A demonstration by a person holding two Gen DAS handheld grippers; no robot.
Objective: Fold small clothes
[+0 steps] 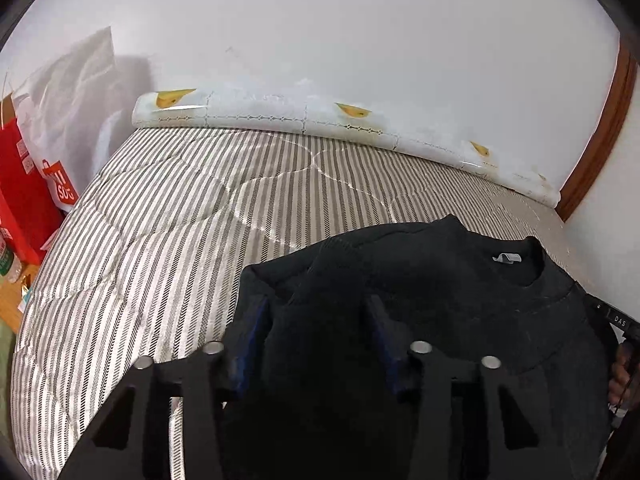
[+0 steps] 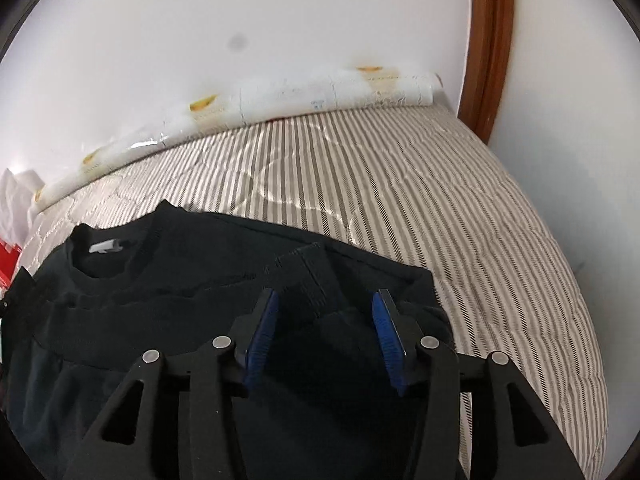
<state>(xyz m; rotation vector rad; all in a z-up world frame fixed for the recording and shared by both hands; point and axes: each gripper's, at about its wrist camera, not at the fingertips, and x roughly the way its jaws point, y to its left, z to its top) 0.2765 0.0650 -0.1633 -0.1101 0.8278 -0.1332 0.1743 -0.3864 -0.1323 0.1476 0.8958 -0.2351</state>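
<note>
Your left gripper (image 1: pixel 316 320) sits low over the left side of the black top (image 1: pixel 460 312), its blue-padded fingers (image 1: pixel 256 336) spread wide with dark cloth lying between and under them; nothing is pinched there that you can make out. Your right gripper (image 2: pixel 326 328) mirrors it on the other side, fingers (image 2: pixel 262 336) likewise held well apart, straddling a ribbed cuff (image 2: pixel 308 272) that lies on top of the garment's body. That garment is spread on the striped quilted mattress (image 1: pixel 160 232), collar and white neck label (image 1: pixel 507 258) pointing toward the wall, where a rolled patterned sheet (image 1: pixel 280 114) runs along the far edge. Judging by how it lies, you are partway in: both sleeves look already brought inward over the chest, the right one plainly so from its cuff resting on the torso, the left one less clear because black on black hides the edges. What seems left is the lengthwise fold, bringing the hem up toward the collar or the collar down, and then squaring the bundle. The lower part of the top is hidden under your grippers, so you cannot tell whether the hem has been turned yet. Off the left side of the mattress stand red packaging (image 1: pixel 20 184) and a white bag (image 1: pixel 76 92), well clear of the work.
</note>
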